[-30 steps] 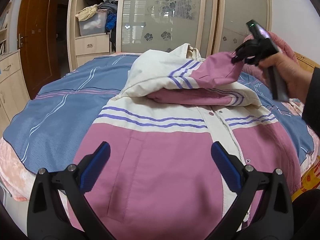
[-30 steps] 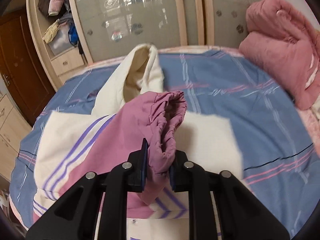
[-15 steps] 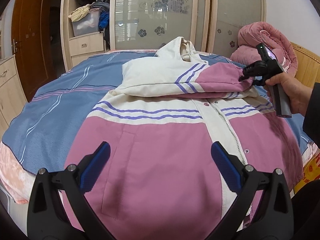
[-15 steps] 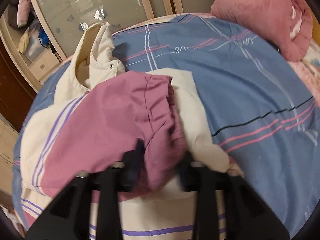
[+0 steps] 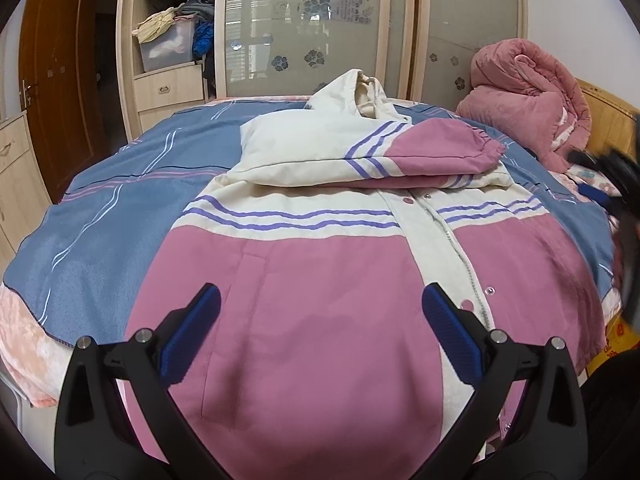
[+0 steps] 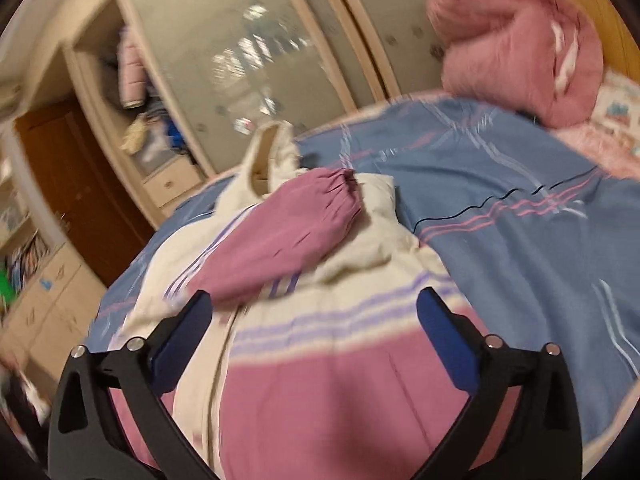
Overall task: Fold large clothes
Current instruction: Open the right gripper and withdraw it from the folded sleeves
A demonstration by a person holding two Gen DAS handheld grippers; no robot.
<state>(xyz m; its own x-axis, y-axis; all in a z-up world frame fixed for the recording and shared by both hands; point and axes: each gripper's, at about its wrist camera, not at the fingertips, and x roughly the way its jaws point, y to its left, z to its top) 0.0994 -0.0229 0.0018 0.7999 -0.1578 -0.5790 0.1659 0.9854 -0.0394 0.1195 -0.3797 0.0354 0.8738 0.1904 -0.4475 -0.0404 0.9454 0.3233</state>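
Observation:
A pink and cream jacket (image 5: pixel 320 280) with purple stripes lies front-up on the bed. One sleeve (image 5: pixel 420 148) is folded across its chest, pink cuff toward the right; the sleeve also shows in the right wrist view (image 6: pixel 280 232). The cream hood (image 5: pixel 356 92) stands up at the far end. My left gripper (image 5: pixel 320 320) is open and empty above the jacket's lower hem. My right gripper (image 6: pixel 312 328) is open and empty above the jacket's right chest (image 6: pixel 340 380); it appears blurred at the right edge of the left wrist view (image 5: pixel 616 184).
A blue striped sheet (image 5: pixel 120 208) covers the bed. A rolled pink quilt (image 5: pixel 528 96) lies at the far right by the wooden headboard (image 5: pixel 608 112). A wardrobe with frosted glass doors (image 5: pixel 312 20) and drawers stands beyond the bed; a brown door (image 5: pixel 52 80) is at the left.
My right gripper laid the pink sleeve down across the jacket's chest, opened, let it go and drew back to the right. My left gripper stayed open over the hem.

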